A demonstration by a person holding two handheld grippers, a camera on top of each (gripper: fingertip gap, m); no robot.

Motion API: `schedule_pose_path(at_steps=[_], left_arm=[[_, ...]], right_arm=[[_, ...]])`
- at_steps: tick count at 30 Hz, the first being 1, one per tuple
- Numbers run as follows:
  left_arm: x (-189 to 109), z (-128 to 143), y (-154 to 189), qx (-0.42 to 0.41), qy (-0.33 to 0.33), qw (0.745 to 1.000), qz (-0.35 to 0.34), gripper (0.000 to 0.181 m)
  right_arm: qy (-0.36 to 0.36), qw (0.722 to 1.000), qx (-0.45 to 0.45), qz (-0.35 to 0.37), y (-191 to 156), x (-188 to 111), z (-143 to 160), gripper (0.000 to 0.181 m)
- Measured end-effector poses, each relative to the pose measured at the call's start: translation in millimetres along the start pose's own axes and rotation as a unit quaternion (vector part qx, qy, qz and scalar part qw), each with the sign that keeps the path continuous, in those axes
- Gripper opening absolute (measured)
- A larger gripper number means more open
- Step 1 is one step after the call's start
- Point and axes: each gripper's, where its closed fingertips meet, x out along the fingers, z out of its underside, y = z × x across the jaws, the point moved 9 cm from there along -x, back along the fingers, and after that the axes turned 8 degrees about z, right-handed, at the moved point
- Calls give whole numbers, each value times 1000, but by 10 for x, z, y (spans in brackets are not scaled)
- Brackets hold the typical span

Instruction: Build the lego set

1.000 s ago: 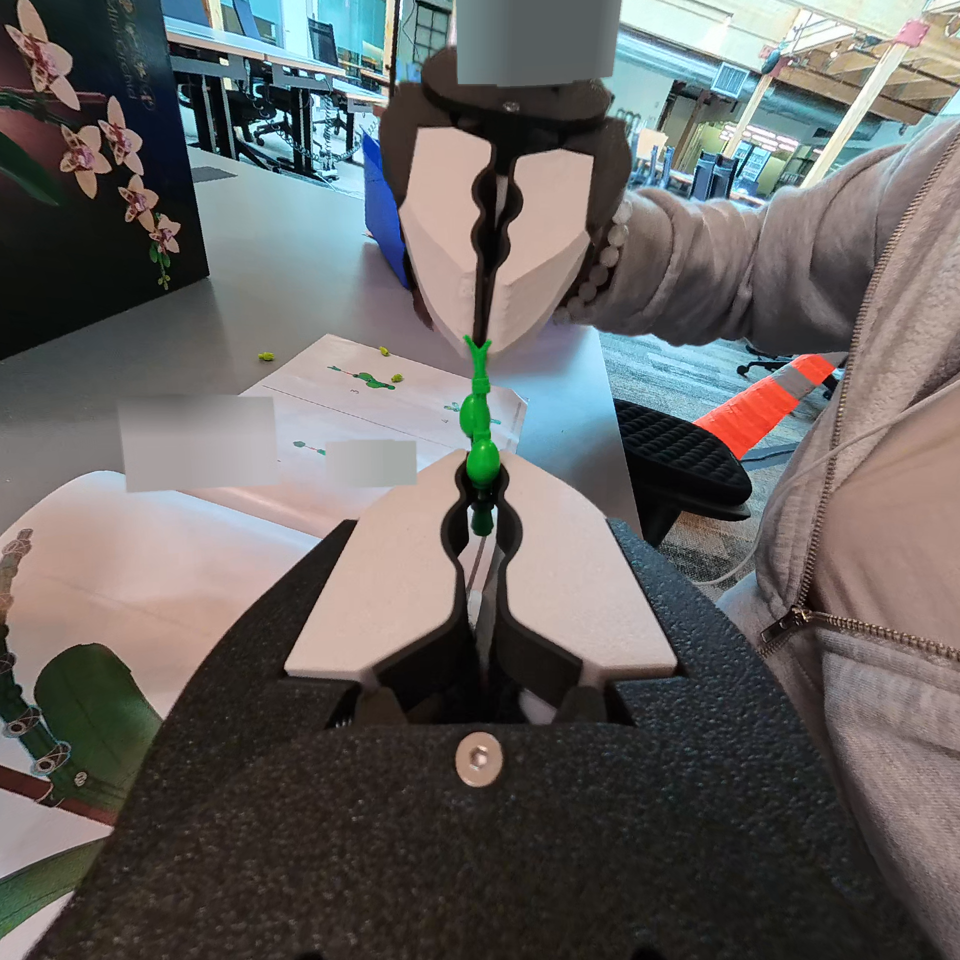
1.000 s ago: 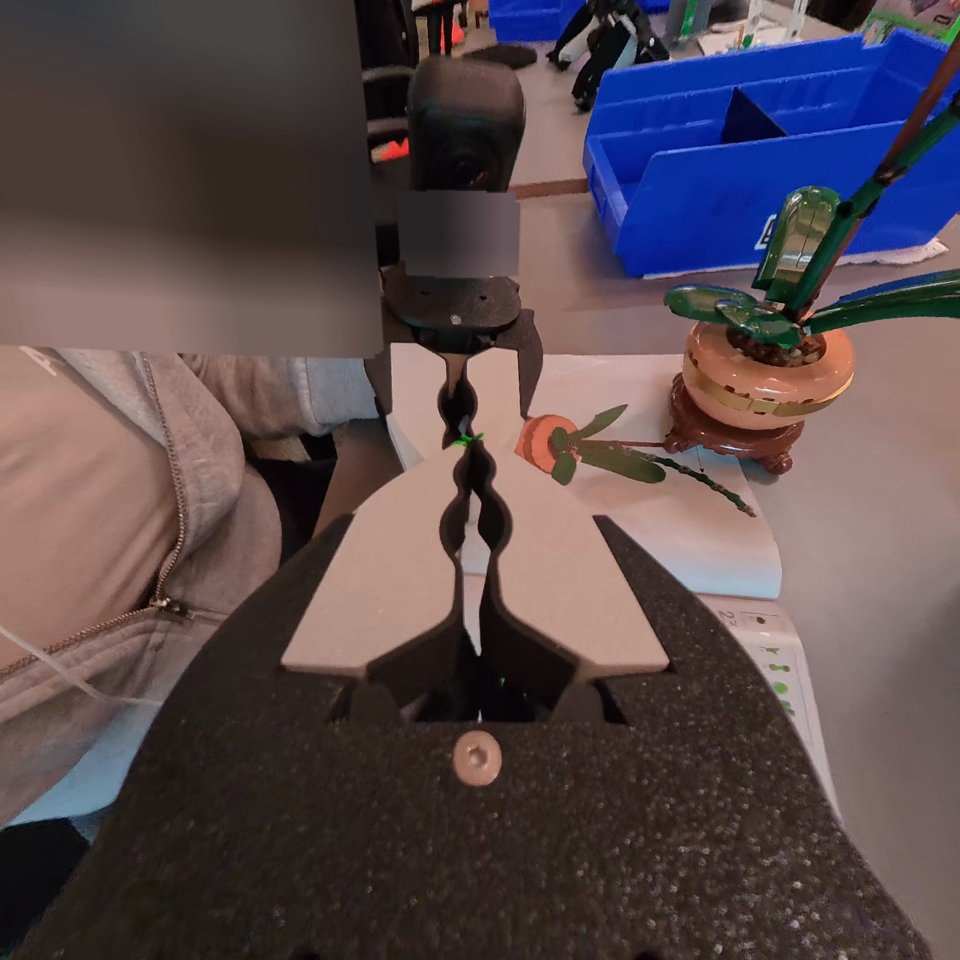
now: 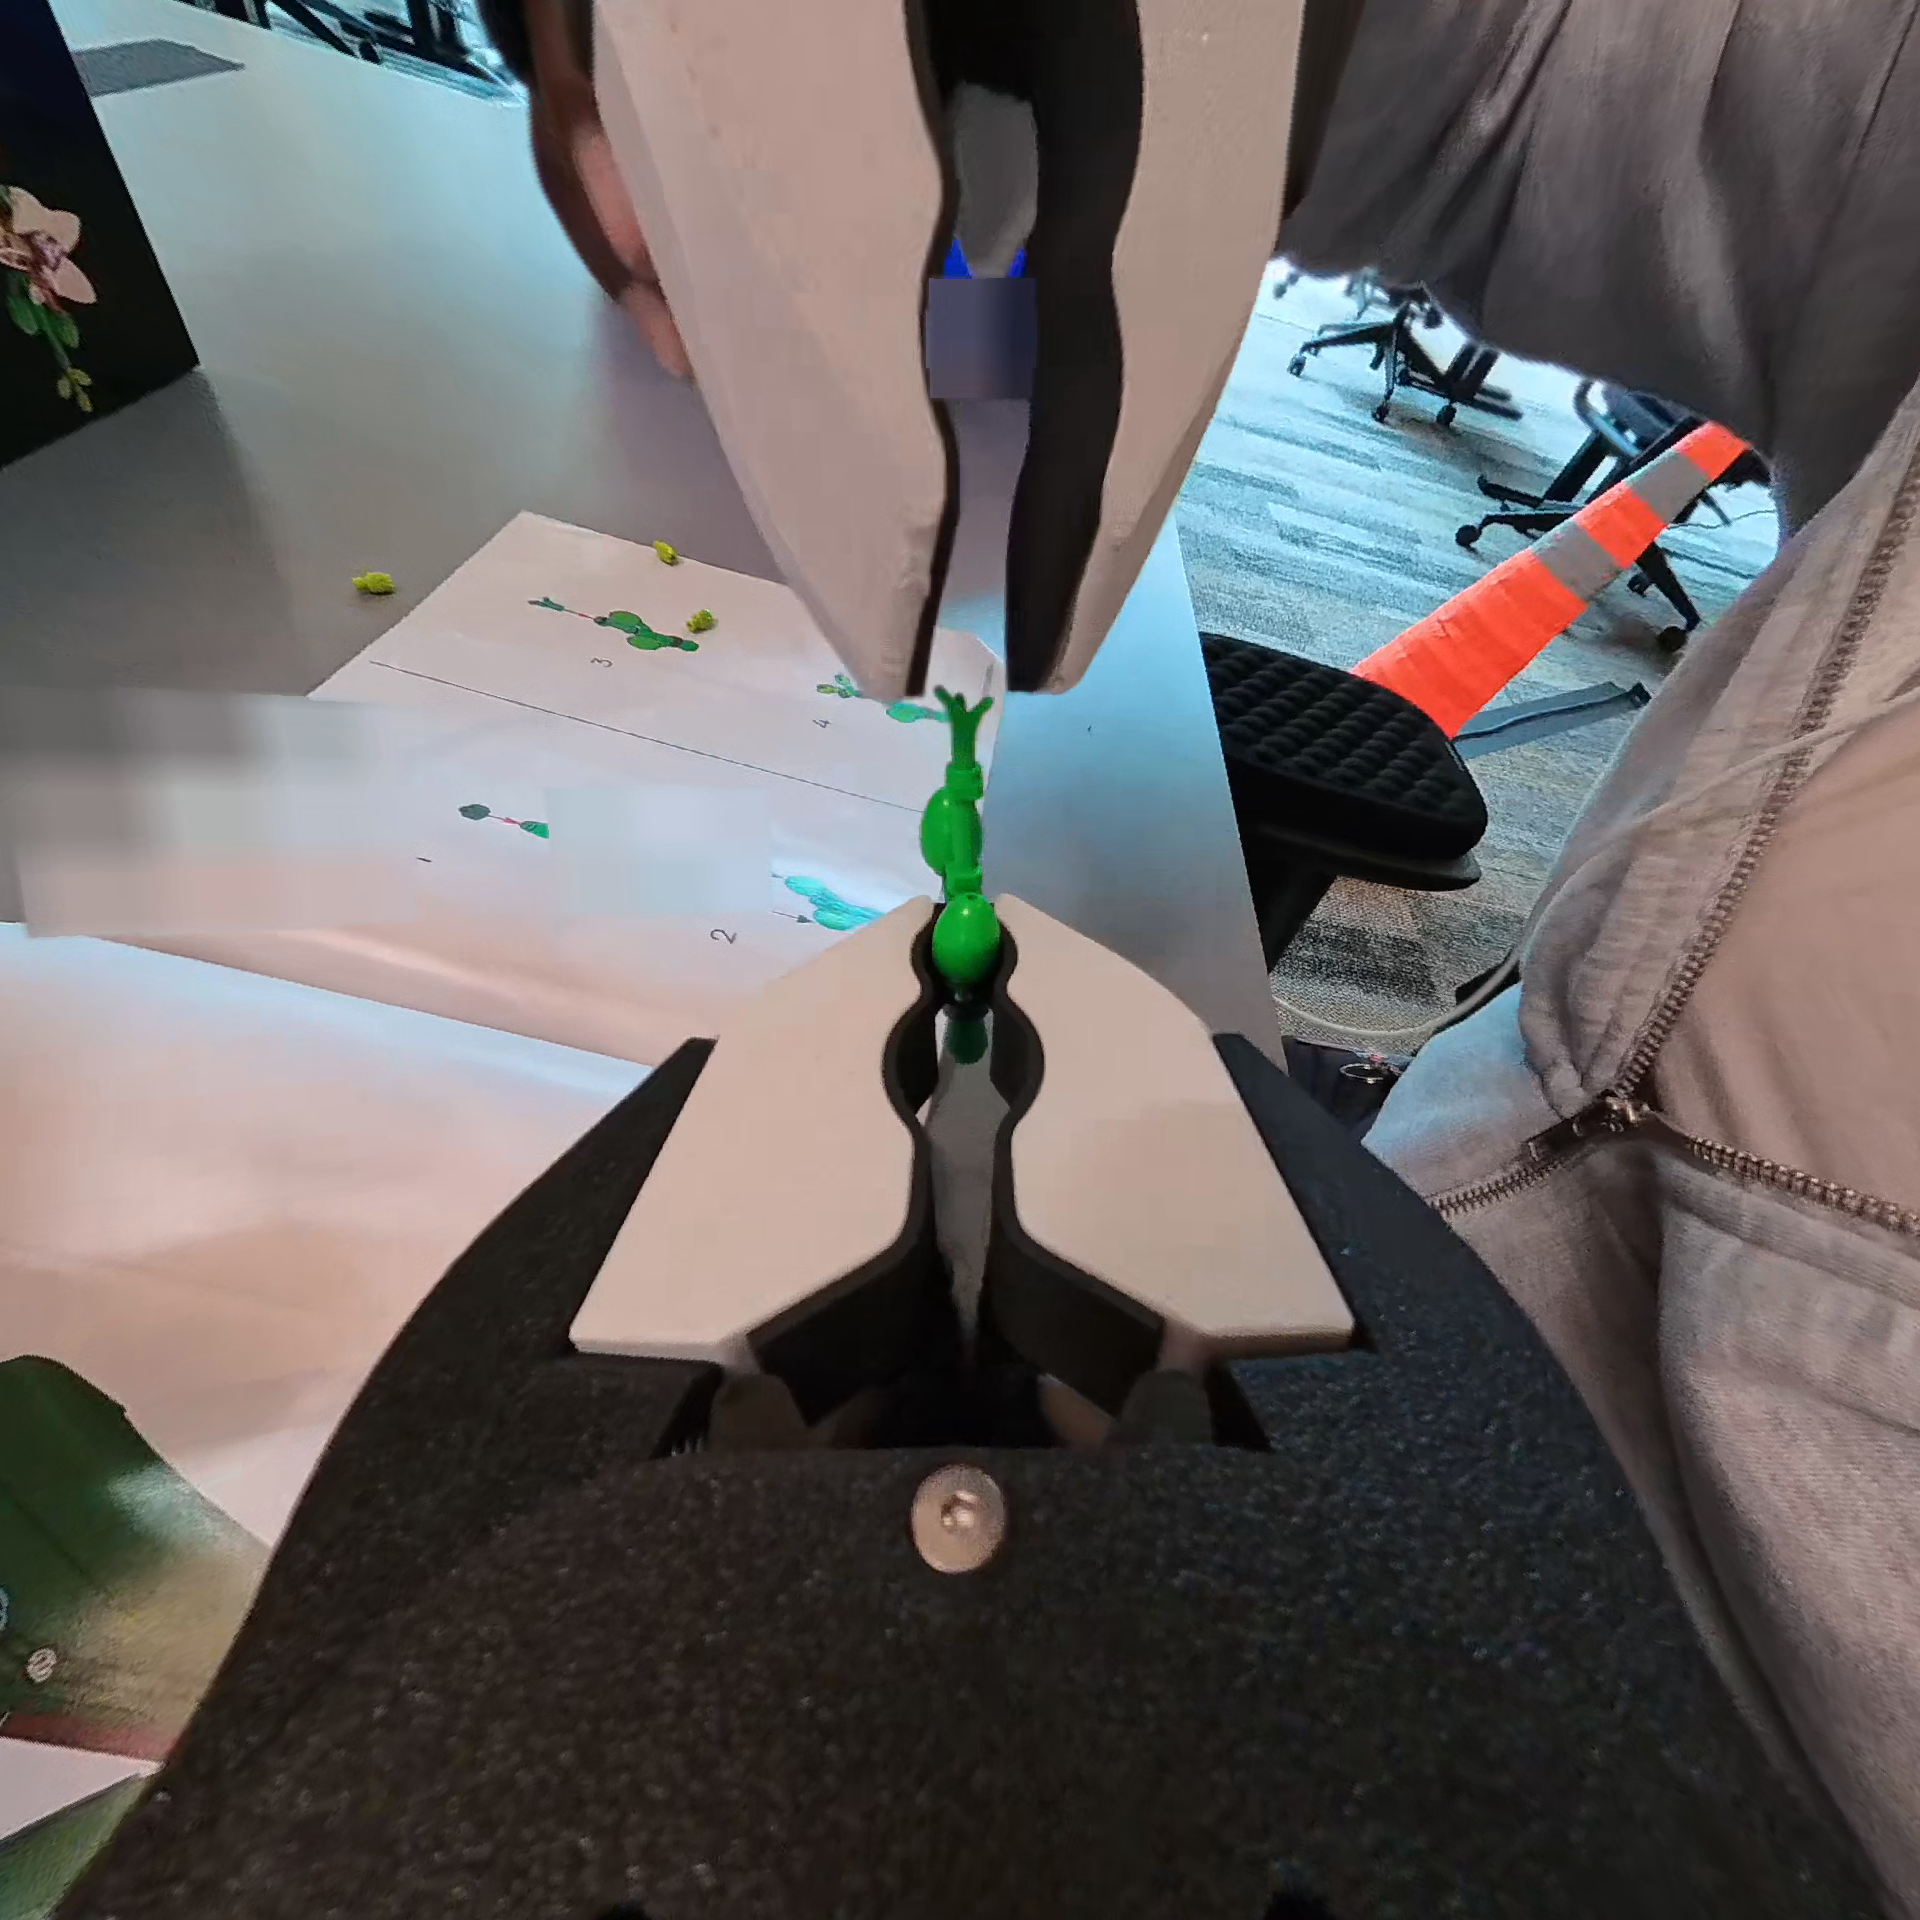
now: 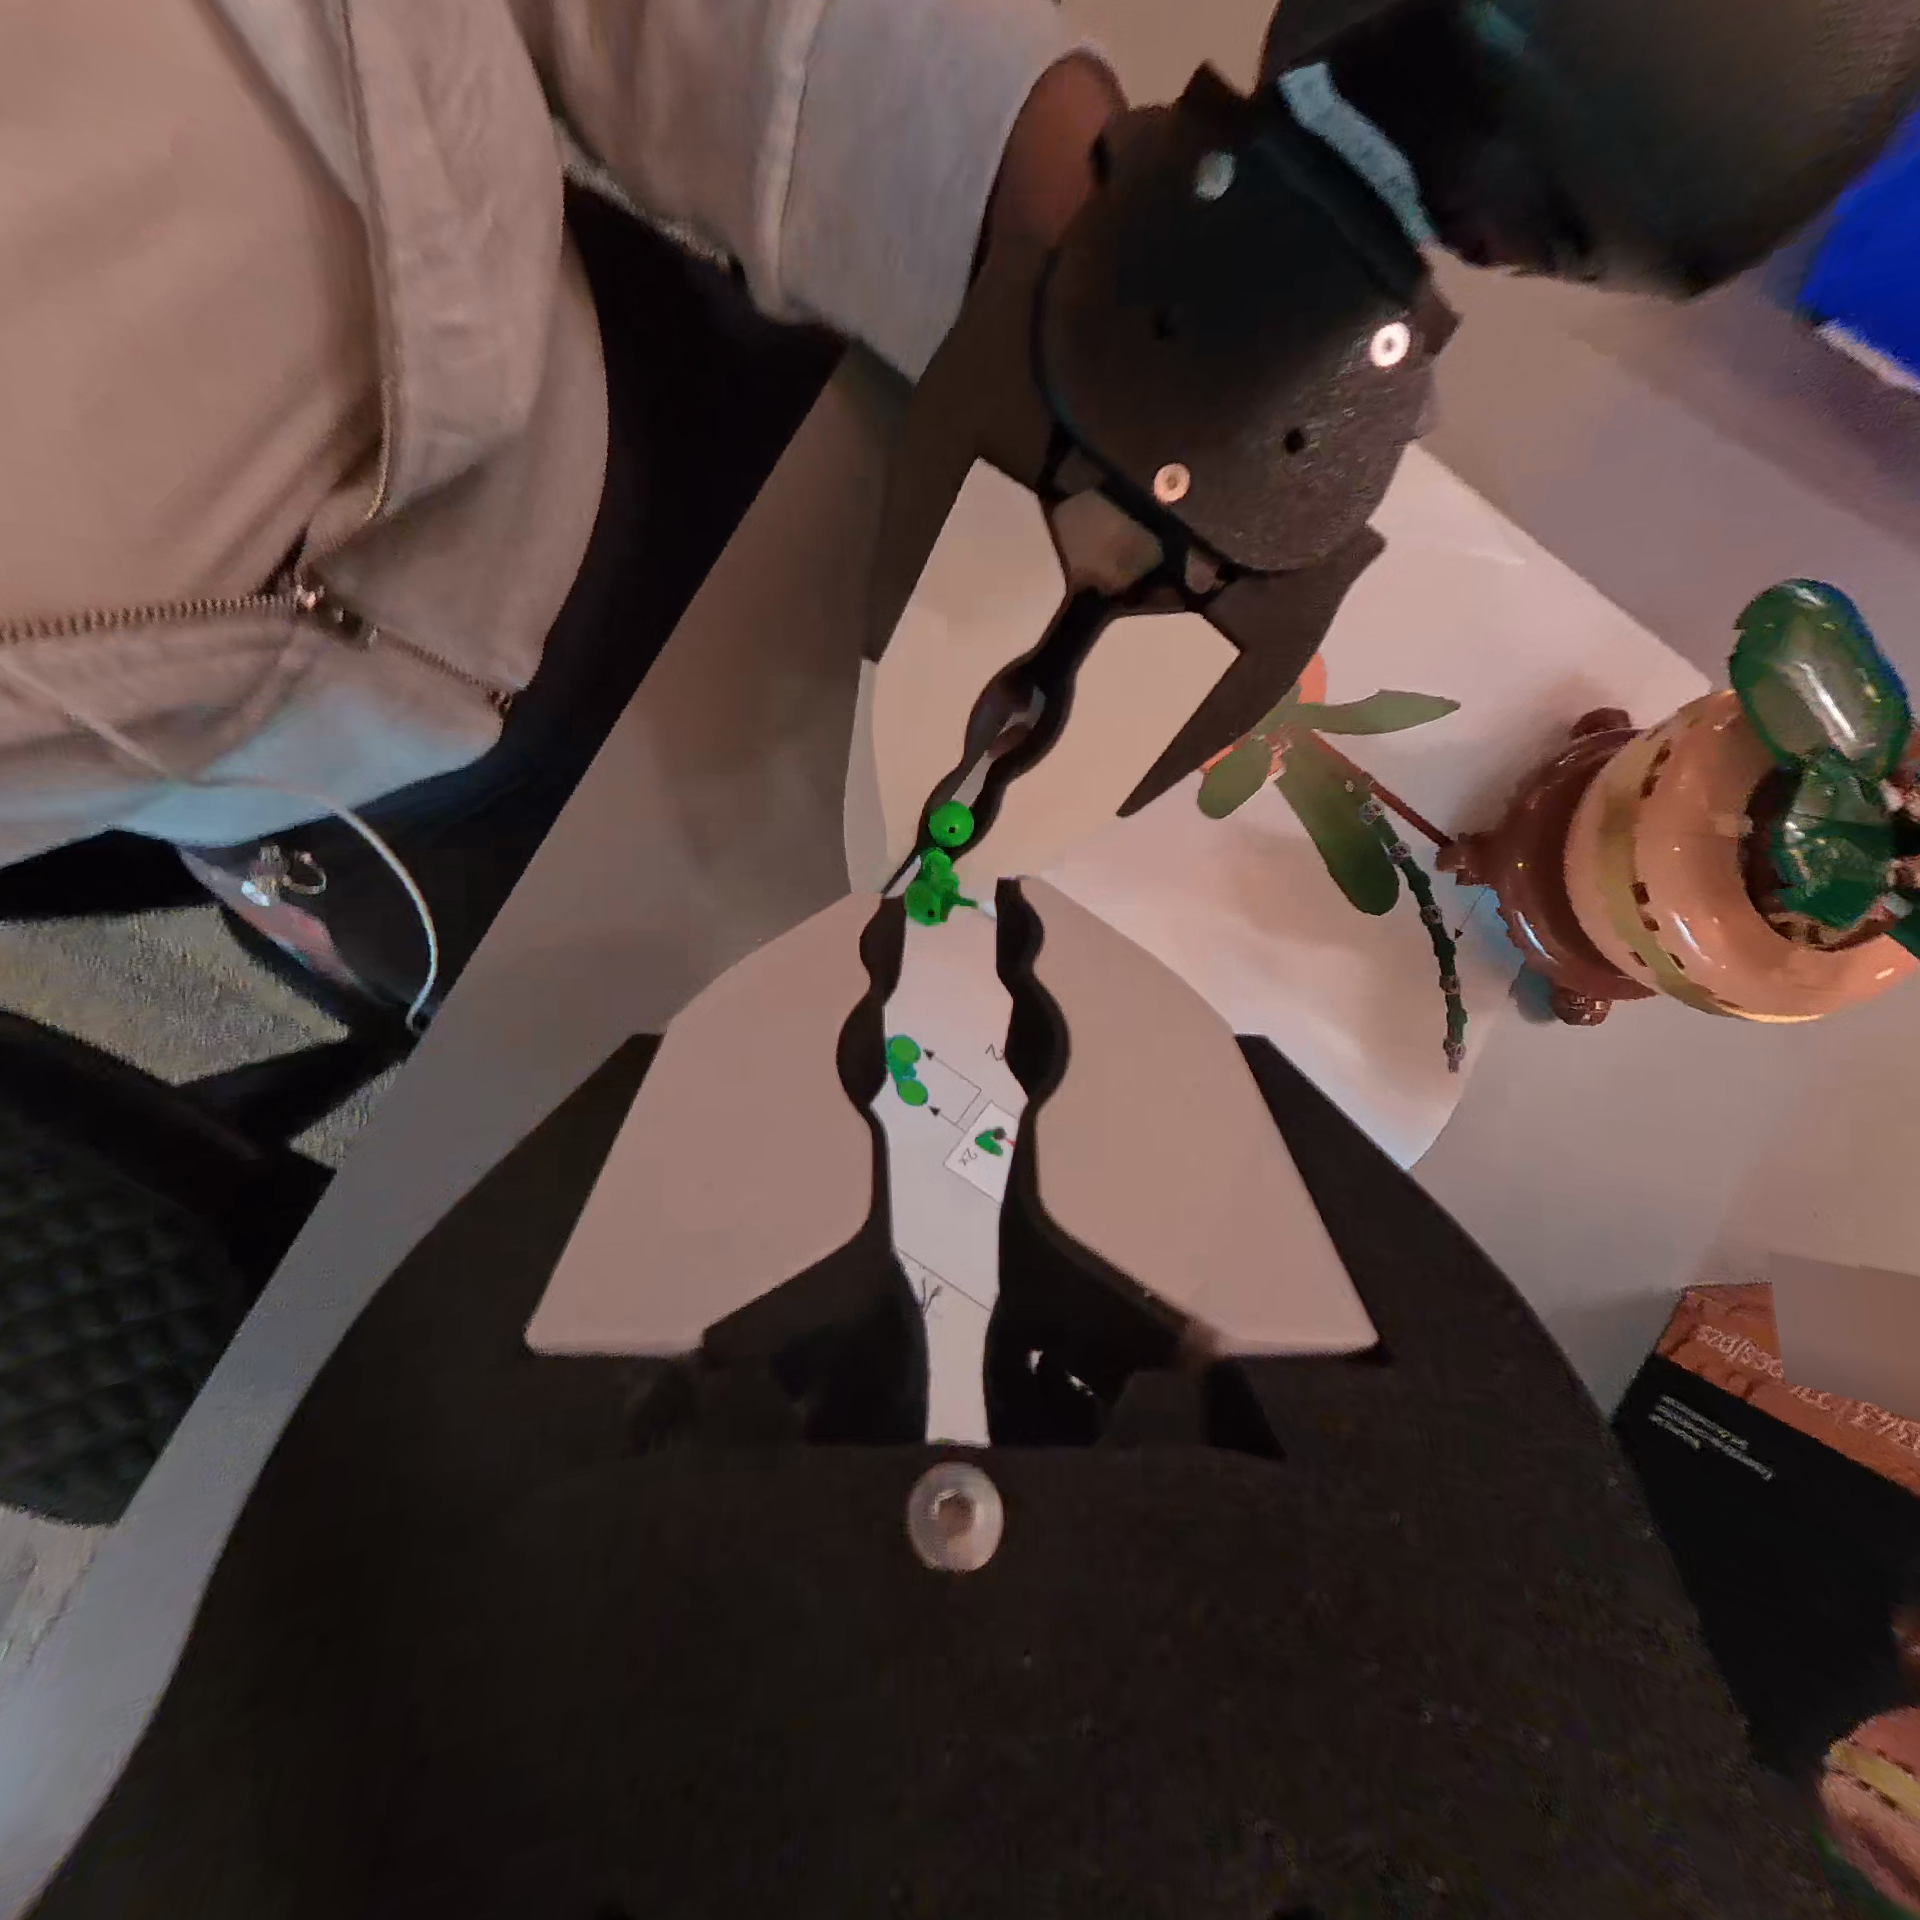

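Holding the green stem piece (image 3: 961, 831) clamped by its bulb in my left tool (image 3: 961, 920), up over the instruction booklet (image 3: 623, 727) on the counter (image 3: 312, 312), so its forked tip stays free. My right tool (image 4: 951, 894) hangs parted and empty right at that tip.

We worked at a grey table (image 3: 343, 343) whose edge ran along a patterned grey carpet floor (image 3: 1340, 488). Beyond the edge stood black office chairs on wheeled bases (image 3: 1403, 358), and a nearer chair's black textured armrest (image 3: 1340, 748) sat just beside the table. An orange cone with a grey band (image 3: 1548, 592) leaned on the floor behind that armrest. Daylight fell cool and bluish across the carpet and the tabletop.
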Motion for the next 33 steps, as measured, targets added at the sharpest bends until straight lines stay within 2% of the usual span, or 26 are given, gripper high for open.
schedule_pose_path(at_steps=[4, 15, 33], left_arm=[[6, 5, 1, -2, -5, 1000, 7, 3], [49, 33, -5, -16, -37, 999, 11, 3], [210, 99, 29, 7, -133, 991, -1, 3]], right_arm=[[-31, 999, -26, -11, 9, 59, -24, 6], [-87, 995, -50, -14, -57, 129, -58, 2], [-103, 988, -29, -107, -79, 354, 5, 1]])
